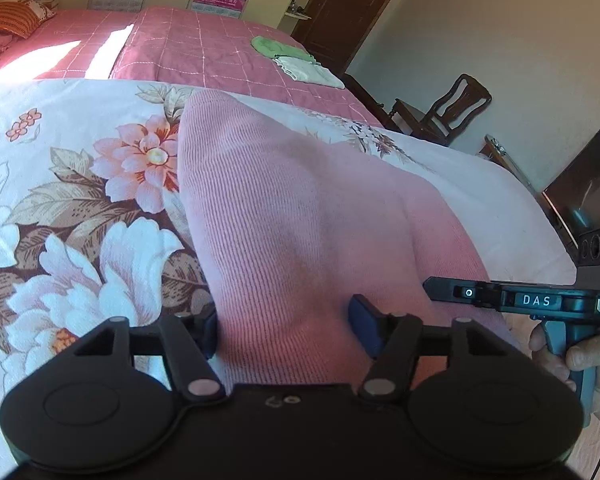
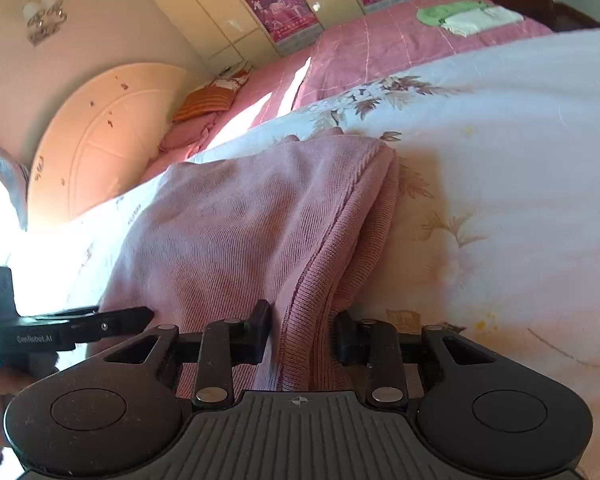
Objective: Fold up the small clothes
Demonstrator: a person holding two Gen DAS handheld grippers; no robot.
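Grippers L (image 1: pixel 286 326) + R (image 2: pixel 302 334) pinching pink knit (image 1: pixel 300 208).

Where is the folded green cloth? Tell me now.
The green cloth lies far back on the pink checked bedspread, touching a folded white cloth, upper right in both views.

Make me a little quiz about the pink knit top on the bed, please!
1. True or false: the pink knit top lies on a flowery sheet.
2. The folded clothes farther away on the bed are: A) green and white, B) blue and black, C) red and yellow.
3. What sits between the right gripper fingers?

Key: 1 true; 2 A; 3 the pink knit top's edge.
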